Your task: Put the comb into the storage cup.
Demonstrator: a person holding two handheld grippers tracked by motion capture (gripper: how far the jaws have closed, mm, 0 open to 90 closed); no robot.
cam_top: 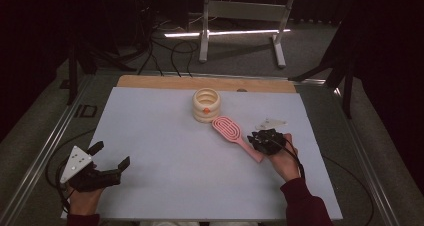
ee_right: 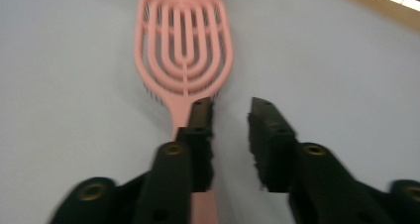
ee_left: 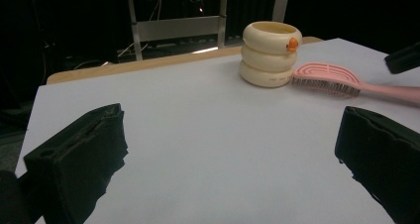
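White table [cam_top: 165, 151]: right tongs [ee_right: 232, 116] parted over pink brush [ee_right: 184, 45] handle, not pinching; left tongs [cam_top: 111, 153] spread wide.

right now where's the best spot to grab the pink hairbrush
Grip the pink hairbrush by its narrow handle, coming from above with jaws across its width. It lies flat, bristles down, and the handle points toward the right gripper, whose jaws stand open just over it.

Brush handle [ee_right: 204, 209] partly hidden behind hand-held gripper [ee_right: 230, 120] — cup cropped.
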